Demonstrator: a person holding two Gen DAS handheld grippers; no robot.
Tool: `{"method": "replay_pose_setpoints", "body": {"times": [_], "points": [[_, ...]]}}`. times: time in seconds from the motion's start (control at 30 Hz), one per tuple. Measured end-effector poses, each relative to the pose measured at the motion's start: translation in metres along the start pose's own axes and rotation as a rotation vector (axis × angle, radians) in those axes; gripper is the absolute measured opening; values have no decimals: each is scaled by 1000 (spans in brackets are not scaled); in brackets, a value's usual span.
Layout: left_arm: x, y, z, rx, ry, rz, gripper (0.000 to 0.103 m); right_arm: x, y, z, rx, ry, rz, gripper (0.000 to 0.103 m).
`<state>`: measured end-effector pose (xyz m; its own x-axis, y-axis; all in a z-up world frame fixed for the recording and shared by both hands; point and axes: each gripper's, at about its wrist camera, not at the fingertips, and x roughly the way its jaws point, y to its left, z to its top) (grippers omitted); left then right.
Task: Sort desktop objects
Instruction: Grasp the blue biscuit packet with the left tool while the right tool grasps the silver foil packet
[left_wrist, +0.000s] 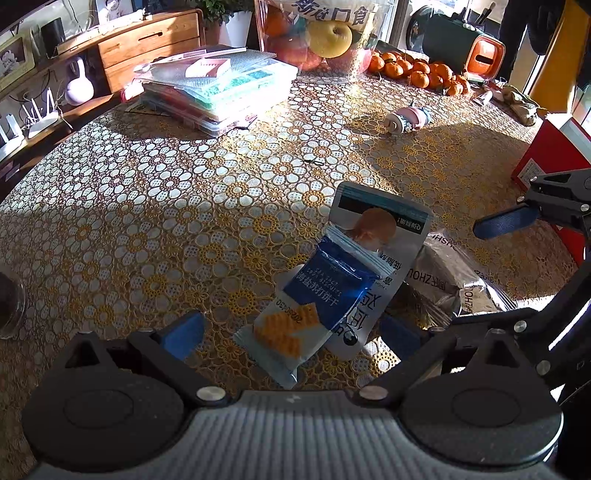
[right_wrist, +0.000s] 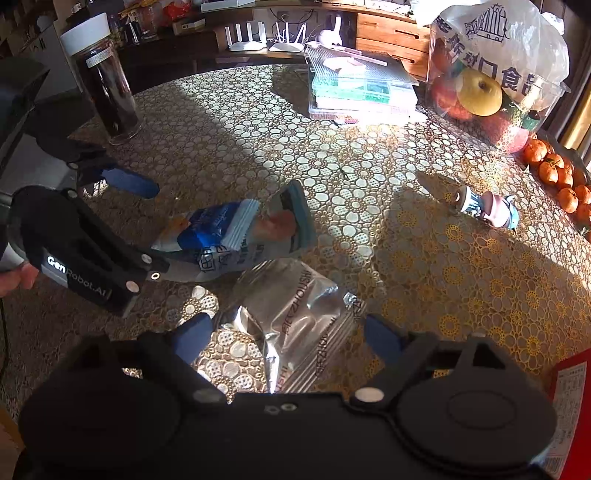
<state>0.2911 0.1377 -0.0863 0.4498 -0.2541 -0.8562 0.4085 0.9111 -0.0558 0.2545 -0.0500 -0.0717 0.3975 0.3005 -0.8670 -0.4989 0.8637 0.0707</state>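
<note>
Your left tool (left_wrist: 291, 328) is spread wide with nothing in it, blue pads either side of the blue pack (left_wrist: 317, 295), low centre in the left view. That pack is glossy crinkly film, blue up top and pale below with an orange cracker picture, Chinese print too small to read. It lies across a bigger flat grey pouch (left_wrist: 373, 258) with a teal edge and a black band.

Your right tool (right_wrist: 288, 336) is just as wide open, also empty, pads flanking the silver pack (right_wrist: 295, 317) at the bottom centre of the right view. It's creased shiny foil and you can make out "ZHOUSHI" along it. It sits just beside the grey pouch. The left tool's black body reads "GenRobot.AI" at the left edge of that view, a bit of hand gripping it.

The surface (left_wrist: 147, 206) wears a lacy plastic cloth, white and gold flower rings, half sun and half hard shadow.

Other stuff:
- a small pink and blue bottle (right_wrist: 487, 208) on its side, mid right
- stacked clear bead boxes (right_wrist: 362, 86) at the top
- a fruit bag (right_wrist: 495, 70) with big Chinese characters, upper right
- tangerines (right_wrist: 557, 177) along the right edge
- a tall dark jar (right_wrist: 107, 96) with a white lid, upper left
- a red box (left_wrist: 554, 151) at the right edge of the left view
</note>
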Motion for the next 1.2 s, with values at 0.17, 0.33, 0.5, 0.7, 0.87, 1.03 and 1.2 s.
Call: {"method": "replay_pose_setpoints", "body": {"times": [0.17,0.33,0.5,0.7,0.87,1.03,1.2], "points": [[12,3,2,4,16,-10,96,8,-1,4,-4,2,24,89],[14,2,3,17,13,-12,89,12,-1,5,-6,1,37,88],[13,-3,5,40,9,-2,71,12,-1,6,-3,-1,52,83],[10,-7,5,44,11,-19,51,10,1,6,-22,2,54,72],[8,-10,5,47,11,-32,35,7,1,5,-22,-5,61,62],[7,-14,5,61,19,-10,35,4,1,3,-29,-2,58,53],[0,-16,3,63,25,7,35,-1,3,0,-38,2,51,39]]}}
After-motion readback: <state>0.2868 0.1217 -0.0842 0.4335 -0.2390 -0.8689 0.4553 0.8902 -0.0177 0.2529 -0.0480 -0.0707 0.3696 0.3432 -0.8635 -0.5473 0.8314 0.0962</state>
